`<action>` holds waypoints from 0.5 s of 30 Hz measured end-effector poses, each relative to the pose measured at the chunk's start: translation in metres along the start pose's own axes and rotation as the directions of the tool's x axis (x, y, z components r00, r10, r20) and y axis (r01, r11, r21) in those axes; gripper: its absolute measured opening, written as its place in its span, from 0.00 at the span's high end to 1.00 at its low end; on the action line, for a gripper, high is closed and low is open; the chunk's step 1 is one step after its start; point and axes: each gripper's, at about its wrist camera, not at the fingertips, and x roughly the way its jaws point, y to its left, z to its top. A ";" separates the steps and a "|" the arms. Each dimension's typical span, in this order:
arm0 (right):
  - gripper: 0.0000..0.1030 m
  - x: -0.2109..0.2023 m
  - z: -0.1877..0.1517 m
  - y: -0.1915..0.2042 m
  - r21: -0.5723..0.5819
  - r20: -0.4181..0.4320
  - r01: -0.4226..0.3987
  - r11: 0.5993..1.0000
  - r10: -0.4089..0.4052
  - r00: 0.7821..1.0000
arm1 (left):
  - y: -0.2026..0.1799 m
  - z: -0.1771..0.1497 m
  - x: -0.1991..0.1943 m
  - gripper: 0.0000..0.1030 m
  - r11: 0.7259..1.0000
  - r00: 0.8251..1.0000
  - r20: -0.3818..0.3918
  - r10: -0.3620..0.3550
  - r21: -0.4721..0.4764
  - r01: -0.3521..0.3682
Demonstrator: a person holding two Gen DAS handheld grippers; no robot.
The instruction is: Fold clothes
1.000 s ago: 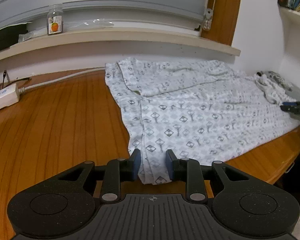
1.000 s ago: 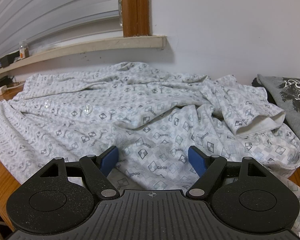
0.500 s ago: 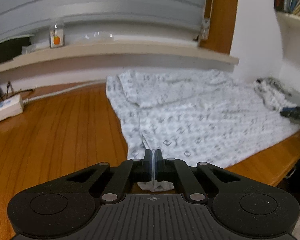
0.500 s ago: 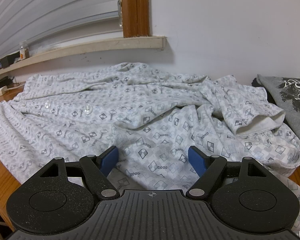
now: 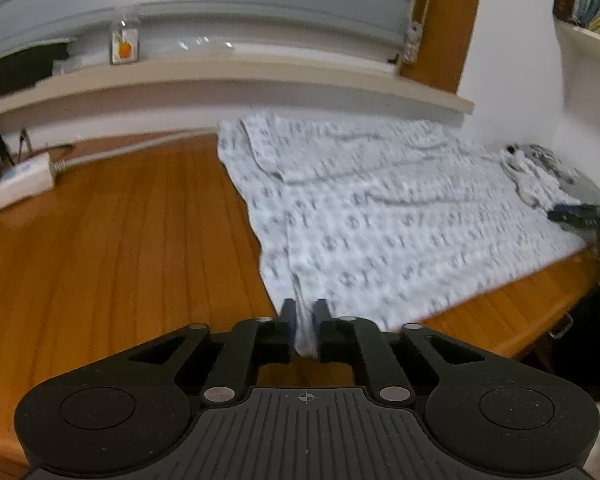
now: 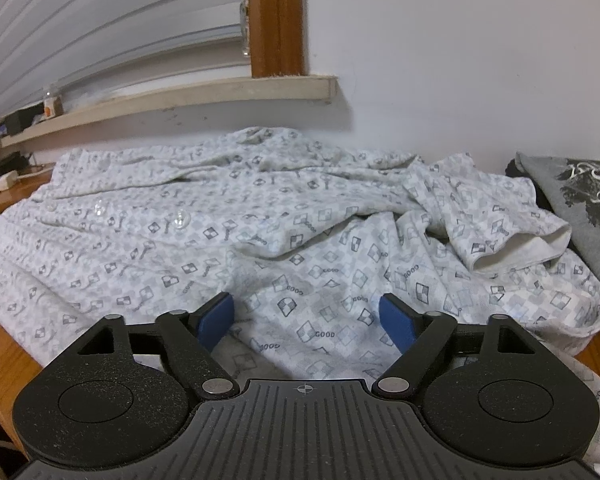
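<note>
A white button-up pyjama shirt printed with grey checks and keys [image 5: 380, 216] is lying spread across the orange-brown wooden tabletop [image 5: 112, 248], reaching ahead of both pairs of fingers to the white wall; the left gripper [image 5: 304, 312] is easing its jaws apart, a bunched corner of the hem sitting in the narrow gap between its pads, and the blur is hiding whether they are pressing it; the right gripper [image 6: 306, 312] is widening its blue-padded fingers [image 6: 216, 316], spread over the cloth with nothing pinched; a grey printed garment [image 6: 580, 196] is lying right of them; a small bottle with an orange label [image 5: 125, 42] is standing on the sill beyond the left fingers.
</note>
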 end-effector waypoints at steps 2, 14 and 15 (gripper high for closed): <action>0.12 -0.004 -0.001 0.000 -0.007 0.009 -0.013 1.000 0.013 1.000 | -0.002 0.009 0.002 0.74 1.000 0.999 0.033 -0.003 0.005 0.002; 0.24 -0.048 0.009 -0.050 0.037 0.058 0.099 0.994 -0.101 0.993 | -0.098 0.088 0.118 0.48 0.943 0.953 0.050 -0.298 0.168 0.286; 0.27 -0.050 0.008 -0.054 0.041 0.054 0.103 0.994 -0.105 0.993 | -0.112 0.093 0.127 0.46 0.930 0.942 0.046 -0.331 0.187 0.318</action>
